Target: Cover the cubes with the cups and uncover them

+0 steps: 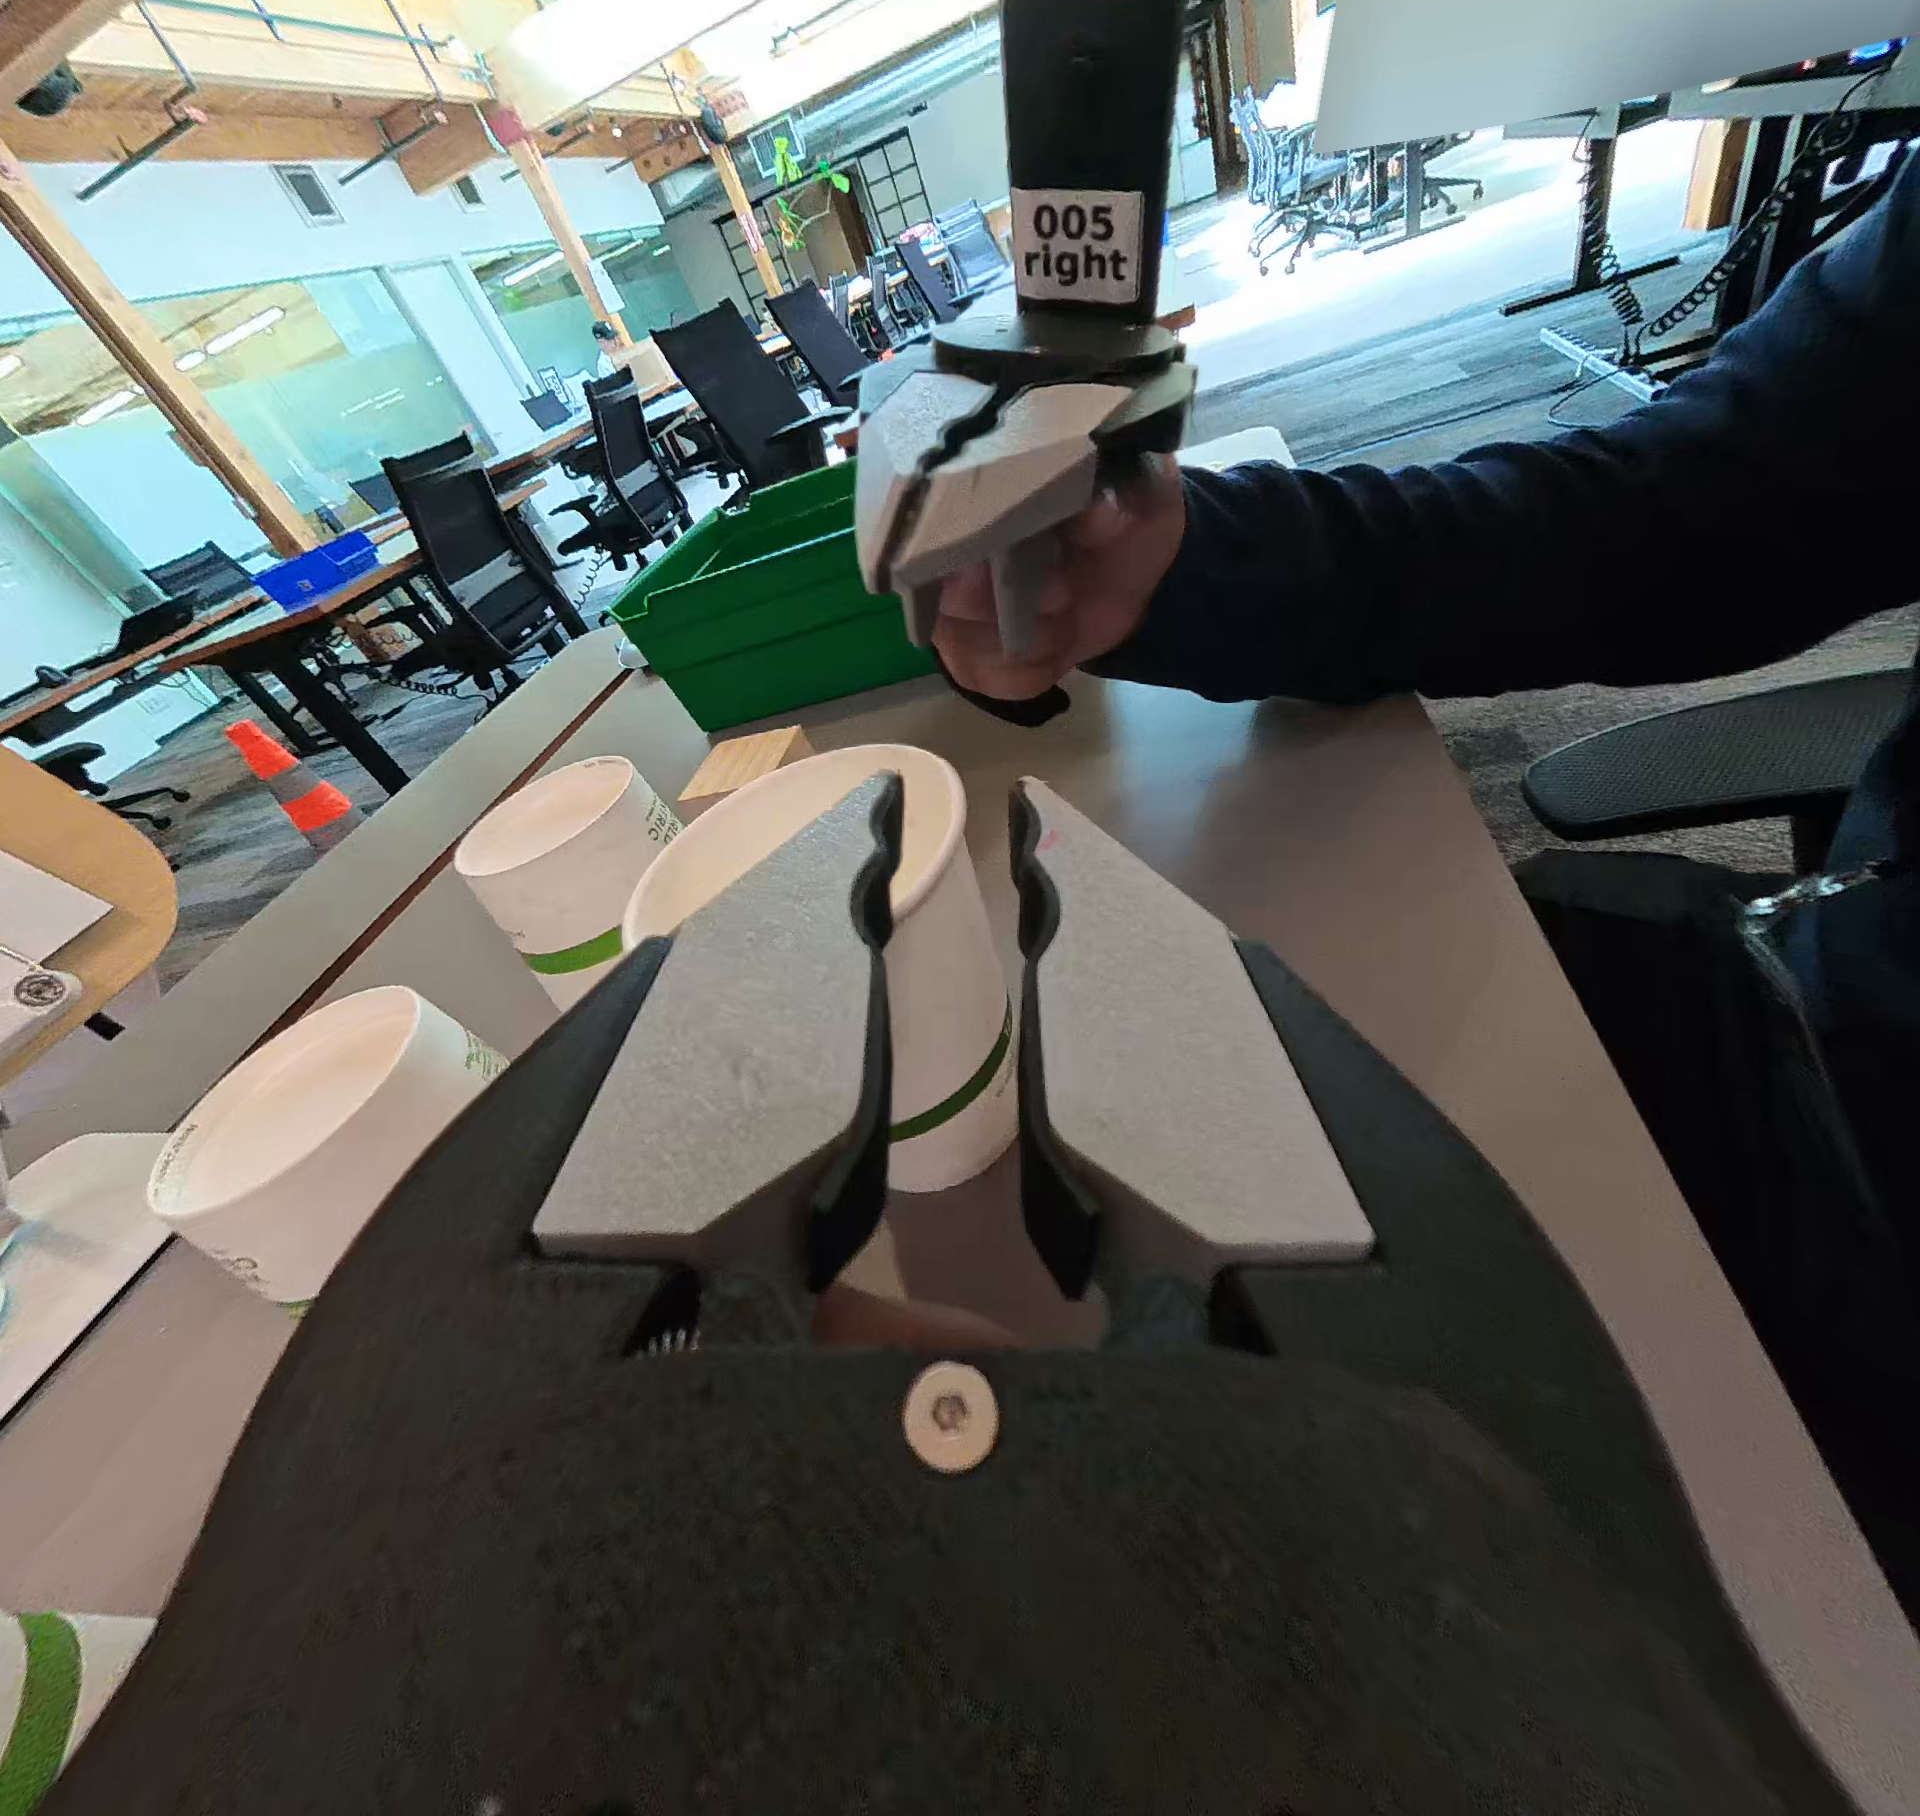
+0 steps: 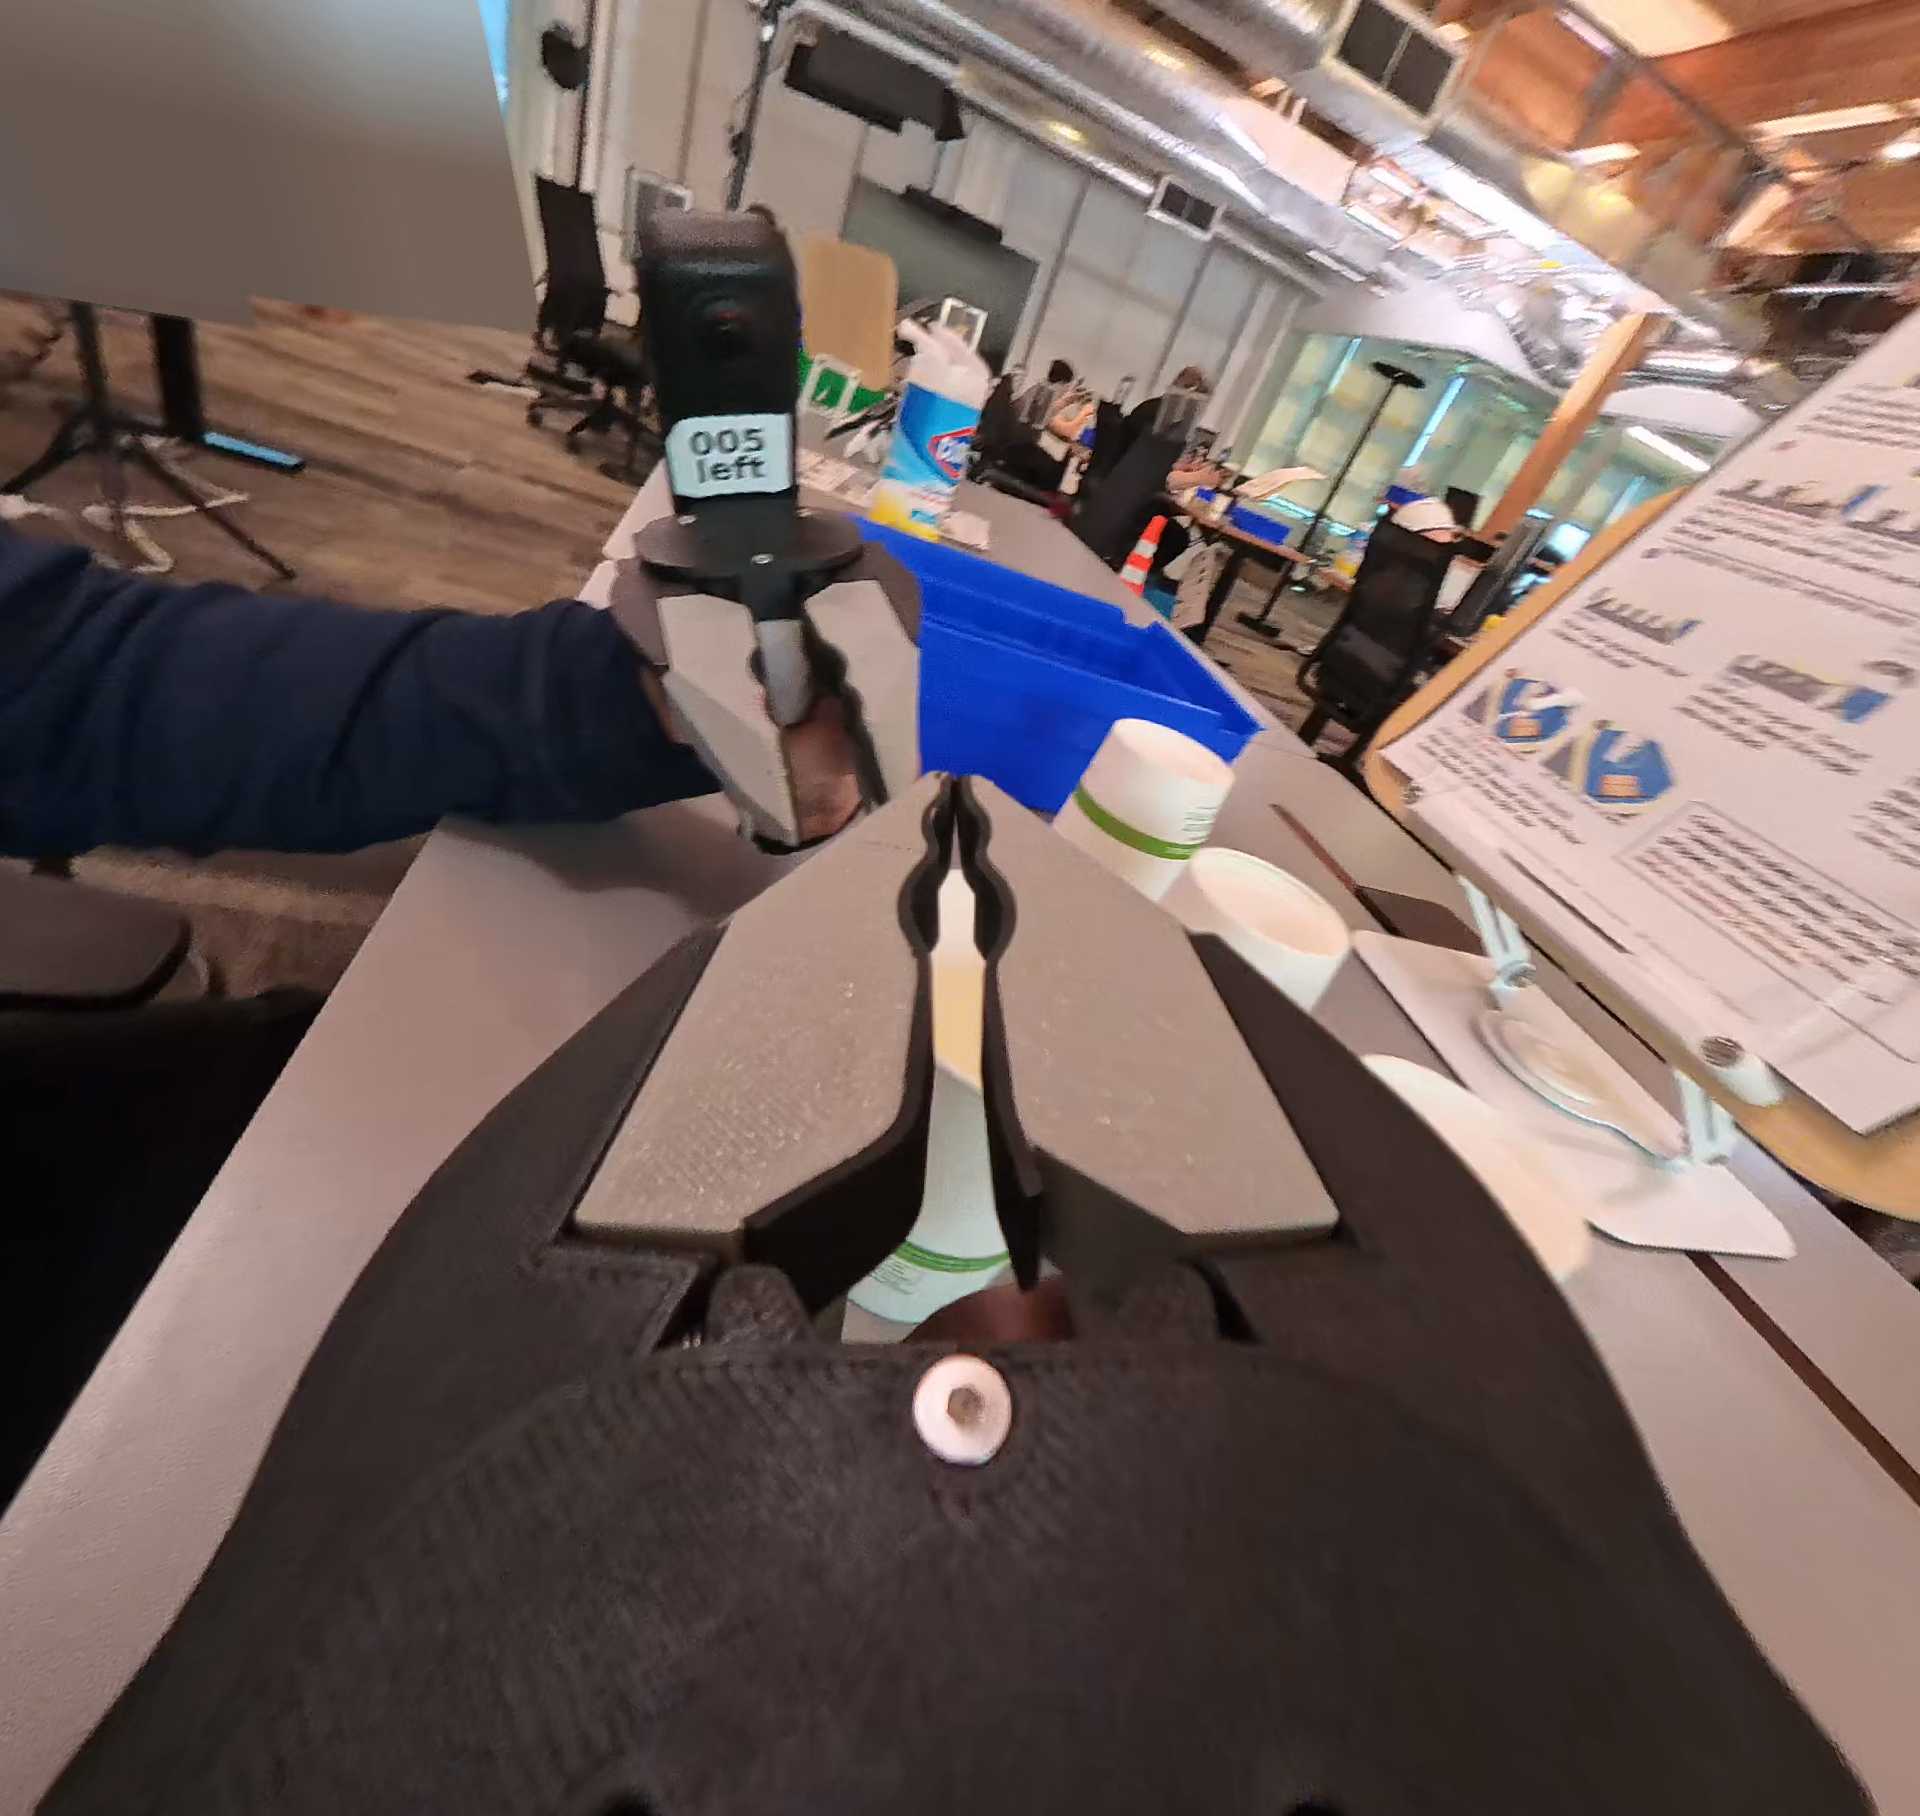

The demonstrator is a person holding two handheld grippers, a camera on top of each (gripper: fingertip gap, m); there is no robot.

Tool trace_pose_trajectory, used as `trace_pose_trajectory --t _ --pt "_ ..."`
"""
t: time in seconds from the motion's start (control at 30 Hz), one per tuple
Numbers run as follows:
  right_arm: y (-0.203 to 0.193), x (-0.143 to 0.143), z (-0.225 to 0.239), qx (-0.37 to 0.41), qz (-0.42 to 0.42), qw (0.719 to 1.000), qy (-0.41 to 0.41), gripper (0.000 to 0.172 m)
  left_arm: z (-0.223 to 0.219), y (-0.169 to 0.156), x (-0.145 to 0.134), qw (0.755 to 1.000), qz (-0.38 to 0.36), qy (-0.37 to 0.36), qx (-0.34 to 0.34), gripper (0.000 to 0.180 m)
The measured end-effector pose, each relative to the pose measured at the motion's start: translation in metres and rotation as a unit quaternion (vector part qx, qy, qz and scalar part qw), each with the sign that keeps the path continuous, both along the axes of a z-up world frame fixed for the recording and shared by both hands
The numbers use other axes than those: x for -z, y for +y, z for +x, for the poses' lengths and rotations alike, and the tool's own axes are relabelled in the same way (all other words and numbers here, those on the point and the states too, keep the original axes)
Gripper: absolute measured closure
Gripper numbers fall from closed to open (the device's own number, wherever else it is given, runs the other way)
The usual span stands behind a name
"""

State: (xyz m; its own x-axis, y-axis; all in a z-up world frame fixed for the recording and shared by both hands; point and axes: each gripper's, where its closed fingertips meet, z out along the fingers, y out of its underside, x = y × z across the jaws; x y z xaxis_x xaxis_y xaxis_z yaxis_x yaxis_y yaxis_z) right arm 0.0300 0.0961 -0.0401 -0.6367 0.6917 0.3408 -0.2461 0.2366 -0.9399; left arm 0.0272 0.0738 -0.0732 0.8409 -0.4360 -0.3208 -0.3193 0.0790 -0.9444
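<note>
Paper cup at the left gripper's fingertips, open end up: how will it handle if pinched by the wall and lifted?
Probably light: the paper cup looks thin-walled, and nothing shows inside. The wall will likely flex or ovalise under a pinch. Its base is narrower than its mouth, so a push near the rim may tip it.

A grey table [image 1: 1299,935] carries white paper cups [image 1: 561,883], a wooden cube [image 1: 743,760] and a green bin [image 1: 769,613]
</note>
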Motion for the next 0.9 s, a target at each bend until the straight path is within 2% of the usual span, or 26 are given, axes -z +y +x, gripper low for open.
trace_pose_trajectory --t 0.17,0.33,0.37,0.4,0.47,0.53,0.63,0.73,0.9 --pt "0.027 -0.007 -0.007 0.048 -0.024 0.999 -0.005 0.172 -0.010 -0.004 -0.011 0.999 0.013 -0.031 -0.010 0.159" --pt "0.048 0.016 -0.015 0.077 0.006 0.994 -0.073 0.172 -0.052 -0.004 -0.009 0.990 -0.036 -0.114 -0.075 0.151" --pt "0.054 0.022 -0.016 0.086 0.017 0.993 -0.084 0.172 -0.066 -0.002 -0.007 0.985 -0.047 -0.133 -0.102 0.162" --pt "0.058 0.028 -0.016 0.090 0.025 0.991 -0.100 0.172 -0.080 -0.001 -0.004 0.979 -0.055 -0.148 -0.131 0.180" --pt "0.064 0.042 -0.020 0.104 0.039 0.985 -0.135 0.172 -0.106 0.003 0.009 0.962 -0.087 -0.178 -0.185 0.180" --pt "0.068 0.056 -0.026 0.125 0.056 0.978 -0.158 0.172 -0.116 0.007 0.031 0.946 -0.143 -0.199 -0.212 0.180" --pt "0.066 0.083 -0.031 0.139 0.094 0.963 -0.209 0.172 -0.105 0.017 0.067 0.936 -0.225 -0.158 -0.219 0.180" --pt "0.064 0.105 -0.035 0.152 0.132 0.950 -0.238 0.172 -0.090 0.028 0.089 0.936 -0.257 -0.099 -0.220 0.180" --pt "0.055 0.118 -0.038 0.147 0.151 0.945 -0.249 0.172 -0.076 0.035 0.110 0.934 -0.287 -0.045 -0.210 0.180"
